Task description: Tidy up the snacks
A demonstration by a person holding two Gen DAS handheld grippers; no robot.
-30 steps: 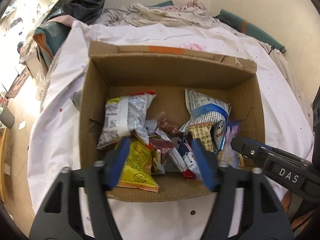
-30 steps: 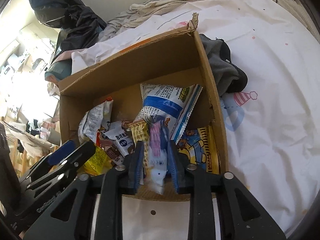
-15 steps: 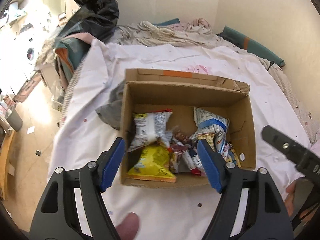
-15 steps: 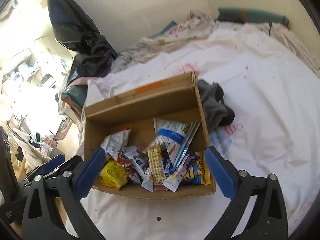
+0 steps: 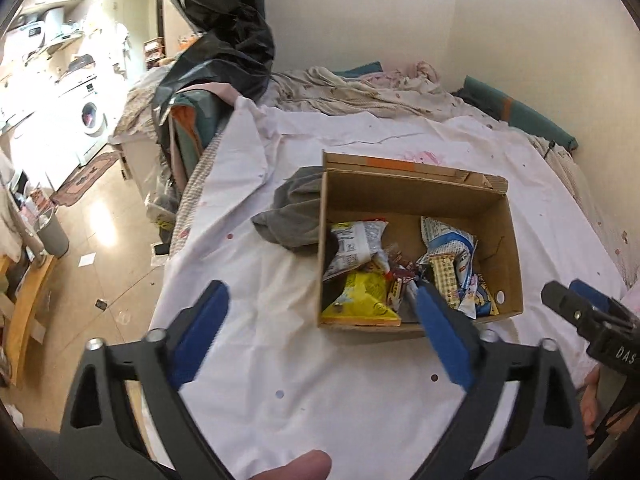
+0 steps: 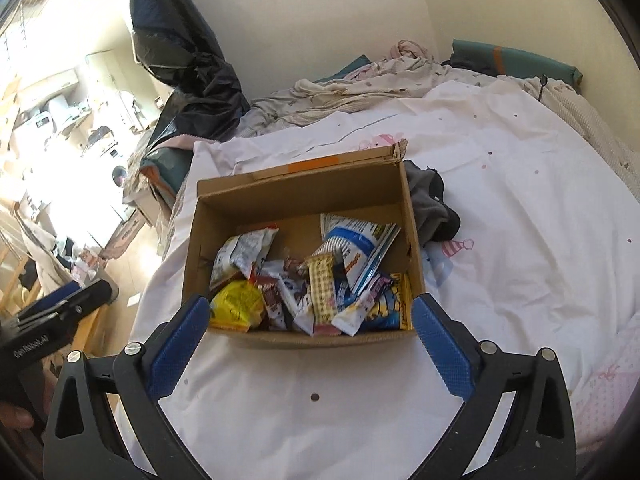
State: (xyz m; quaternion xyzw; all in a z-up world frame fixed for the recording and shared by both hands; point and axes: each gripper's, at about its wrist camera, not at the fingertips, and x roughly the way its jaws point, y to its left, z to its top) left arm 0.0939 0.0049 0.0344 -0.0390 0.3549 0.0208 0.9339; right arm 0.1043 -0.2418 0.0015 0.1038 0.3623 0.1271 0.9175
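An open cardboard box (image 5: 400, 196) (image 6: 300, 192) sits on the white bed sheet. Several snack packets lie in it, among them a yellow packet (image 5: 362, 300) (image 6: 236, 306), a silver packet (image 5: 354, 246) (image 6: 244, 254) and a white-and-blue packet (image 5: 448, 244) (image 6: 352, 240). My left gripper (image 5: 320, 292) hovers above the sheet before the box's near left corner; its jaws are opening and nothing is between them. My right gripper (image 6: 311, 304) hangs above the box's near edge, open wide and empty. One of its fingers (image 5: 576, 308) shows at the right in the left wrist view.
A grey cloth (image 5: 292, 216) (image 6: 432, 208) lies bunched against one side of the box. Crumpled bedding (image 5: 360, 92) and a black plastic bag (image 5: 224, 40) are behind. The bed's edge drops to the floor (image 5: 100, 248) on the left. A thumb (image 5: 296, 468) shows at the bottom.
Both grippers have pulled back and up from the box. The right one let go of a pink-and-white packet, which now lies in the box. The left jaws have spread wider.
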